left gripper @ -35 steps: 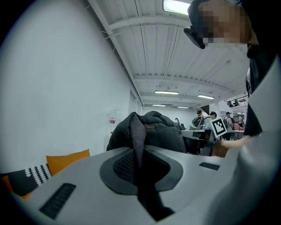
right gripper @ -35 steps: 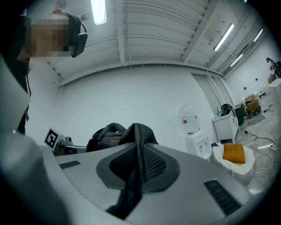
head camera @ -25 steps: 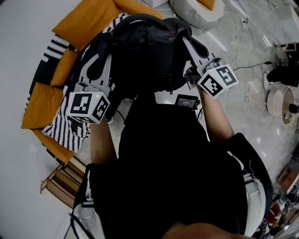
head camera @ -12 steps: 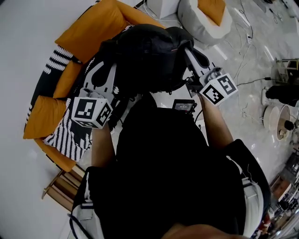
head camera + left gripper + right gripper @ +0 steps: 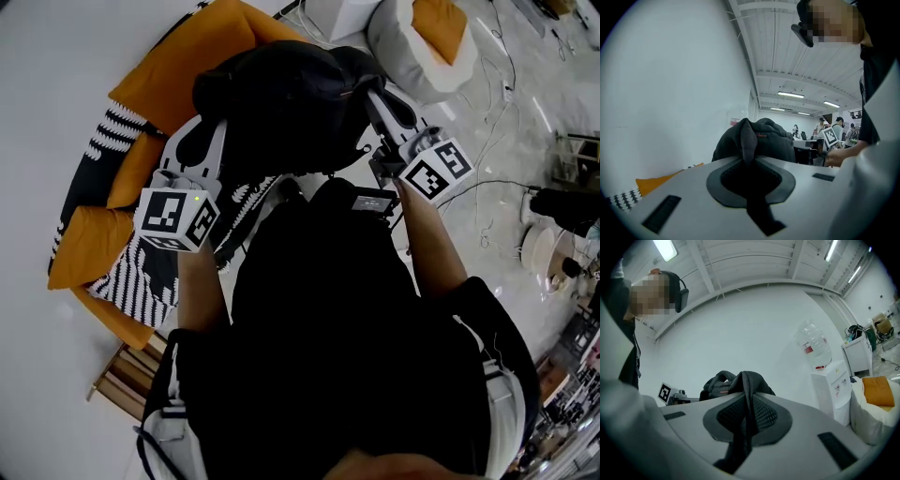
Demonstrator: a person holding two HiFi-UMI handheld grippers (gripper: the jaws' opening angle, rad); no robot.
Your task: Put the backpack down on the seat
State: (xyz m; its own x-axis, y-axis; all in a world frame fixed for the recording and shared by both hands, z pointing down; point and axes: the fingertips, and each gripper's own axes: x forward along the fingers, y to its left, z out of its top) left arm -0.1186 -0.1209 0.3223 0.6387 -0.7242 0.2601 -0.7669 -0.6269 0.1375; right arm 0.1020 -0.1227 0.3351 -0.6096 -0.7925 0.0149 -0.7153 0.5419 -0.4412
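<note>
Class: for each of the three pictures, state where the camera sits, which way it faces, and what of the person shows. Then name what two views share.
Head view: on the person's head, looking steeply down at the backpack over the seat; torso, forearms, left gripper and right gripper show.
Left gripper view: rides that gripper, looking along jaws shut on a strap; torso and a hand show.
Right gripper view: rides that gripper, looking along jaws shut on a mesh strap; a shoulder shows.
Shared: both gripper views show the backpack.

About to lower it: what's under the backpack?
Below the backpack lies the seat, with orange cushions and striped fabric showing at its left. The patch directly beneath is covered by the bag.
</note>
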